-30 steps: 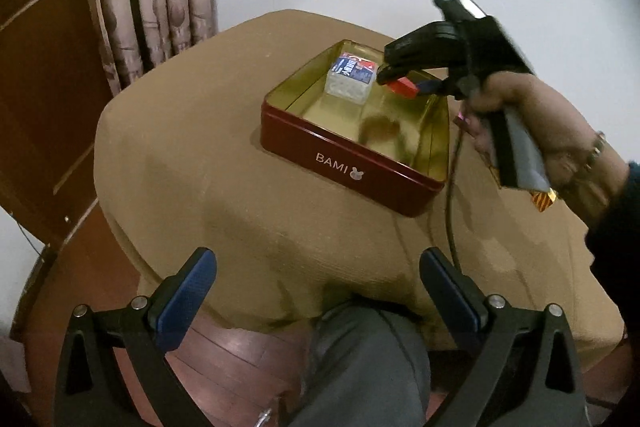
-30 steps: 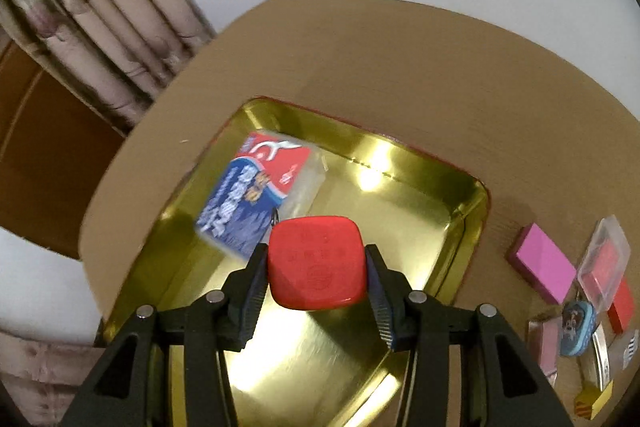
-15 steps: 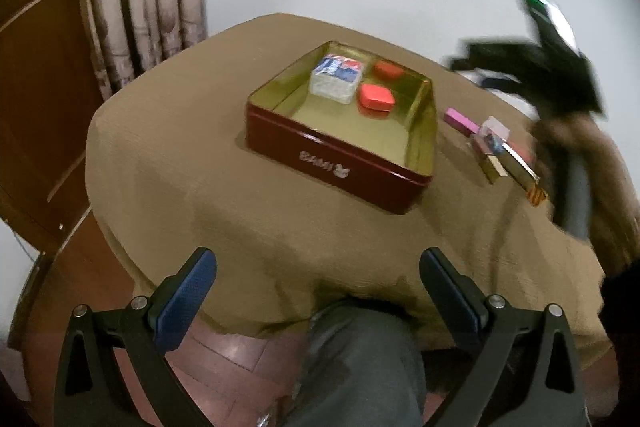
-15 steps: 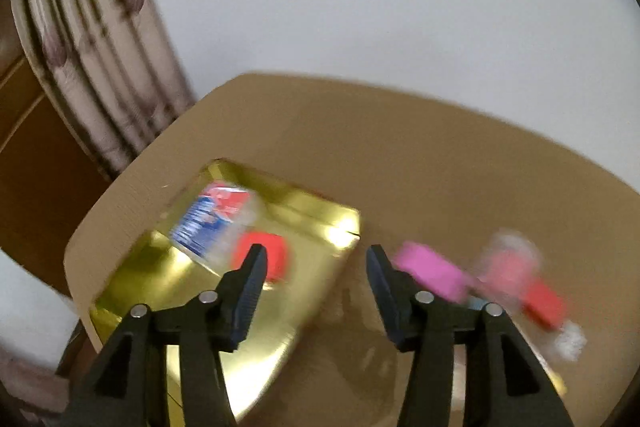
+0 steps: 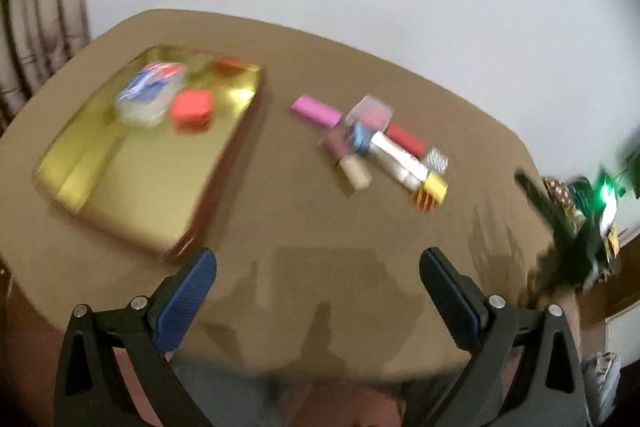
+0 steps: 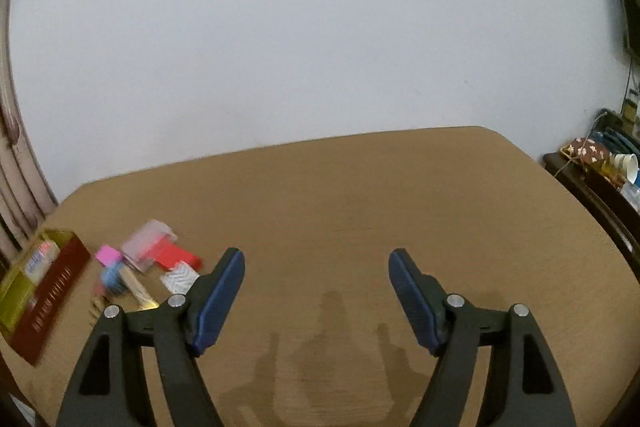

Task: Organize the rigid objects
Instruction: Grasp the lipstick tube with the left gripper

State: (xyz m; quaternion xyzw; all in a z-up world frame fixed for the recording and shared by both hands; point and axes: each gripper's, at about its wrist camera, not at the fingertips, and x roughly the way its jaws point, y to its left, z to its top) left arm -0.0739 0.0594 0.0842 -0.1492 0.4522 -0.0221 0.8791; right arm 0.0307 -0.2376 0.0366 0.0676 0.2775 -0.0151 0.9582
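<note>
A red tin with a gold inside [image 5: 132,183] sits on the left of the brown table. In it lie a clear box with a blue and red label [image 5: 150,97] and a red rounded case [image 5: 192,107]. A pile of small boxes [image 5: 376,143] lies right of the tin, with a pink one [image 5: 316,111] at its left end; the pile also shows in the right wrist view [image 6: 148,267]. My left gripper [image 5: 318,281] is open and empty above the table's near edge. My right gripper [image 6: 316,281] is open and empty over bare table, right of the pile.
The tin shows at the far left of the right wrist view [image 6: 48,295]. A dark side shelf with cups and clutter [image 6: 600,159] stands right of the table. Curtains [image 5: 36,27] hang at the left. A white wall is behind.
My right gripper let go of the red case in the tin, opened and drew back to the right. My left gripper moved up and forward over the table edge.
</note>
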